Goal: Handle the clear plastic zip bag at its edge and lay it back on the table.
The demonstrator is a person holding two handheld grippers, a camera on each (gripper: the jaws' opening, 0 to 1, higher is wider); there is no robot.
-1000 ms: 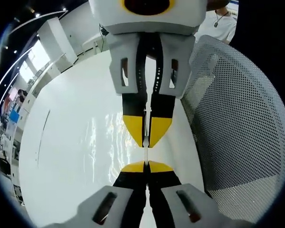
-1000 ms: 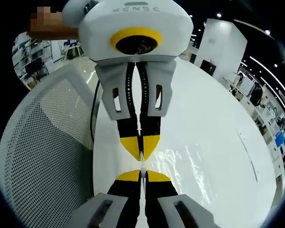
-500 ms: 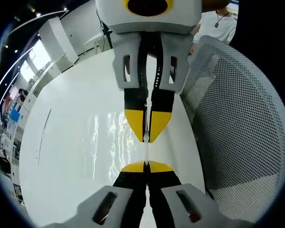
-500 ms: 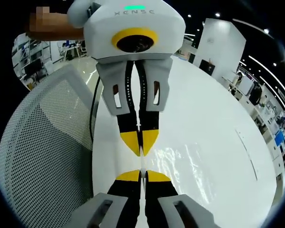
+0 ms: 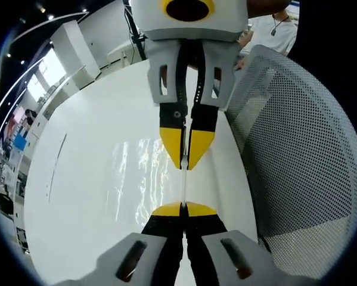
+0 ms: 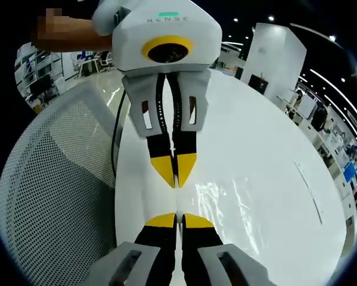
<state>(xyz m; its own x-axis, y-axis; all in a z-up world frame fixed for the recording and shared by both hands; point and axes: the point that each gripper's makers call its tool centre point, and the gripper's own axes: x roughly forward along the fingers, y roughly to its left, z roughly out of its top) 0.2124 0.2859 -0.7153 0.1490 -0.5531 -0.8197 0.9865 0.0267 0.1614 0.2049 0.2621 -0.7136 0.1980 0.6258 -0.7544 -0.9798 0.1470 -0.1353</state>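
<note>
Hand-held grippers [image 5: 183, 210] [image 6: 176, 220] face tip-to-tip, pinching zip bag [image 5: 143, 179] edge

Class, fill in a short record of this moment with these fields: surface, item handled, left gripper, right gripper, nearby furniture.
surface: white table
item handled: clear plastic zip bag, stretched by its edge between the two grippers above the table
left gripper: shut on the bag's edge
right gripper: shut on the bag's edge, facing the left gripper tip to tip
nearby furniture: white mesh chair beside the table
</note>
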